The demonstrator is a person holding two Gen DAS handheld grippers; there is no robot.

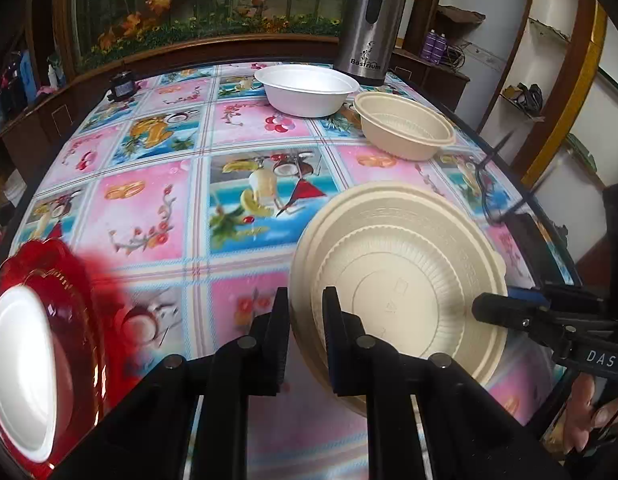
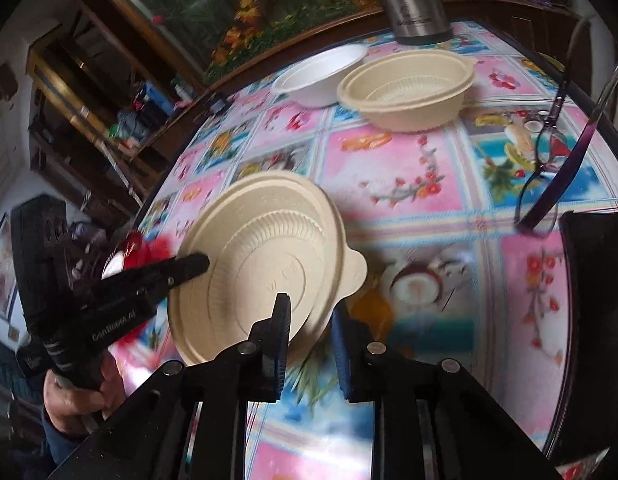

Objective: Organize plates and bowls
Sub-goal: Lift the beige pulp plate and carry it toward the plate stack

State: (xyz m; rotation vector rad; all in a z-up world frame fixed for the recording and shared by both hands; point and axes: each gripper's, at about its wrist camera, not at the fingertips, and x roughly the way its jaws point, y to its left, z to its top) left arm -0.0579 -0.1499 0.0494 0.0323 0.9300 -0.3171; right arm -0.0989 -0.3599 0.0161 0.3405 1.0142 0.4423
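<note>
Left wrist view: the left gripper [image 1: 305,304] has its fingers [image 1: 279,320] closed narrowly on the near rim of the beige plate [image 1: 401,276], one finger outside the rim and one inside. The plate is tilted up off the bench [image 1: 149,216]. On the plate's far side, the right gripper [image 1: 489,312] reaches its edge. Beyond the plate stands the beige bowl [image 1: 405,126], and just beyond that bowl the white bowl [image 1: 305,90], close beside a steel flask [image 1: 369,20]. Well to the left of the plate, at the bench's near corner, a white plate [image 1: 21,364] lies in a red plate [image 1: 77,320].

Right wrist view: the right gripper [image 2: 309,316] has its fingers [image 2: 281,328] set narrowly about the rim of the beige plate [image 2: 265,256]; one finger lies over the plate's face, and whether they pinch it I cannot tell. The left gripper [image 2: 197,264] touches the plate's opposite edge. Beyond the plate sit the beige bowl [image 2: 405,88] and white bowl [image 2: 317,76]; to its right lie spectacles [image 2: 549,152].
</note>
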